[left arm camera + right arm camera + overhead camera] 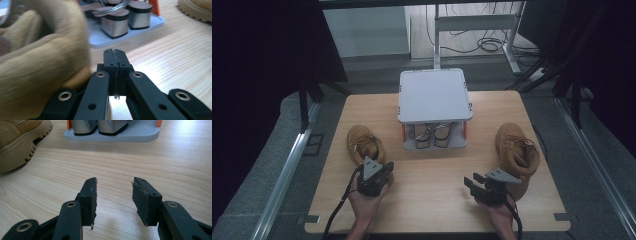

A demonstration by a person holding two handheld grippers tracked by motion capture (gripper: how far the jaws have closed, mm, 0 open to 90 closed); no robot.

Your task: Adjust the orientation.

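Observation:
Two tan boots lie on the wooden table (432, 200): the left boot (362, 142) and the right boot (517, 150). My left gripper (387, 168) is shut and holds nothing. It rests just right of the left boot's heel end, which looms close at the left of the left gripper view (37, 62), beside the closed gripper (115, 53). My right gripper (473, 181) stands open over bare wood, left of the right boot. In the right gripper view the open gripper (113, 182) has nothing in its gap, and the left boot (17, 142) shows its lugged sole.
A grey two-tier rack (434, 95) stands at the table's back middle. A pair of block-heeled shoes (432, 135) sits on its lower shelf (100, 40). The right boot's sole (197, 10) shows far off. Dark curtains flank the table.

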